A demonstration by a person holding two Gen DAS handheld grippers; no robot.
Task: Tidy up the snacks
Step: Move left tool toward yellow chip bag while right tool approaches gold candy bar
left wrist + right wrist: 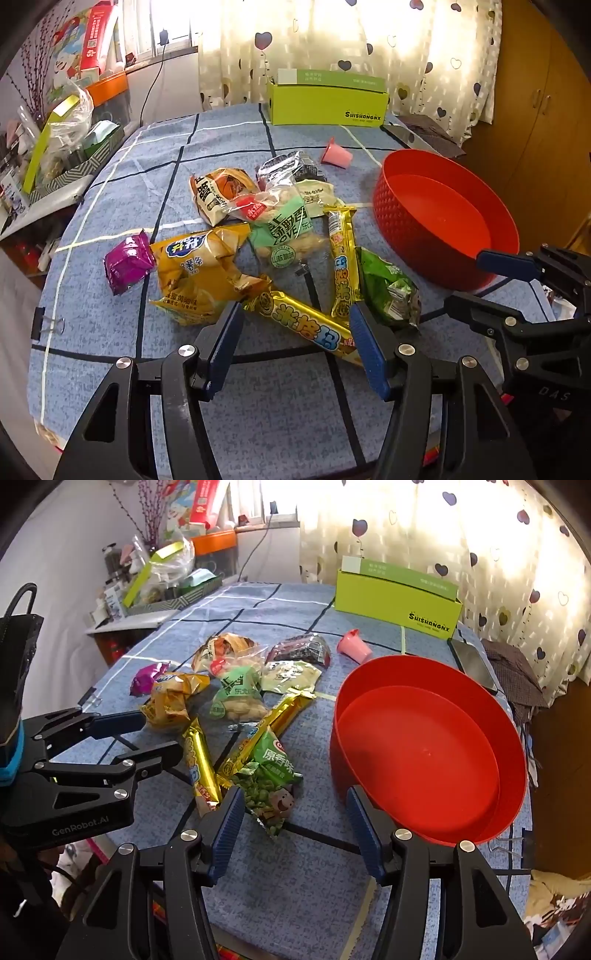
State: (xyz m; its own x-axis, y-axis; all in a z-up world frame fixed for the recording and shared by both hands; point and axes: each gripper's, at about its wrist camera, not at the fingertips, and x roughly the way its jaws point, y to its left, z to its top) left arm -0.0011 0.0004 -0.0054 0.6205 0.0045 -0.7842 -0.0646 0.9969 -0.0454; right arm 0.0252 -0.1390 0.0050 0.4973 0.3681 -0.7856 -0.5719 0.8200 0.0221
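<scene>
Both claws are released and hold nothing: left gripper [295,314] hovers over the gold snack bar [306,325], beside the empty red bowl [443,221]. I'd straddle its middle, then squeeze gently.

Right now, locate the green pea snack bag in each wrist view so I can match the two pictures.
Left wrist view: the green pea snack bag lies right of centre, just beyond the left claw.
Right wrist view: it lies at centre, just beyond the right claw, left of the red bowl.
Shared landmark: the red bowl sits to the bag's right in both.
</scene>
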